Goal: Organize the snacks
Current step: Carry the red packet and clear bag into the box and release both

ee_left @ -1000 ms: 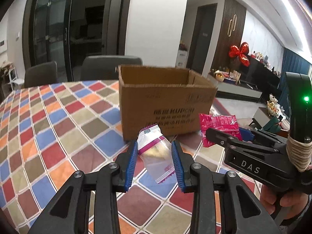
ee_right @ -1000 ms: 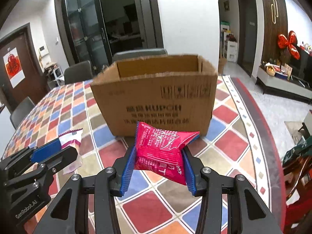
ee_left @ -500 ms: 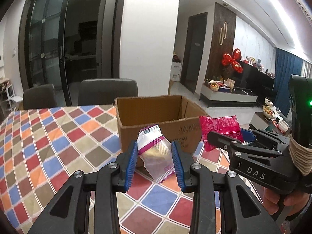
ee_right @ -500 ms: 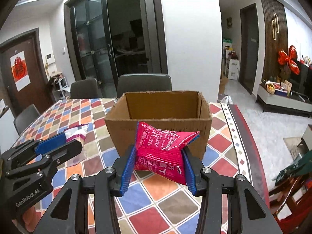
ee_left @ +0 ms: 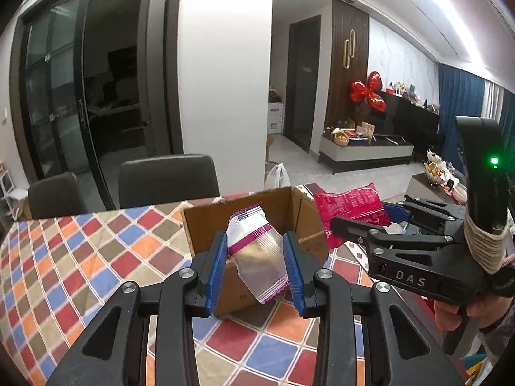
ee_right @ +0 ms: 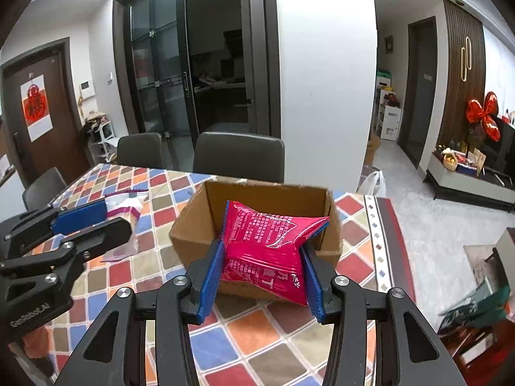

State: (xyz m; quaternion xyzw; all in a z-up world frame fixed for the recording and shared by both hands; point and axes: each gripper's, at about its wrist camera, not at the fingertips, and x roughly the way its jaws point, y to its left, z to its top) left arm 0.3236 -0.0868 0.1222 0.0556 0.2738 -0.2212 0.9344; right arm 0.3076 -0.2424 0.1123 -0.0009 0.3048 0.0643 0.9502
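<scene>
Right wrist view: right tongs (ee_right: 262, 259) clamped on red snack pack (ee_right: 268, 251), held above near rim of open cardboard box (ee_right: 196, 222) on checkered bench (ee_right: 251, 337). Left tongs (ee_left: 254, 265) clamped on white/purple snack pouch (ee_left: 257, 254), also at box front. Best move, imo: carry each fwd past rim, centre over opening, lower, then release one at a time so tongs don't collide.

Box (ee_right: 257, 251) on table (ee_right: 96, 276); chairs (ee_right: 239, 156) behind.
</scene>
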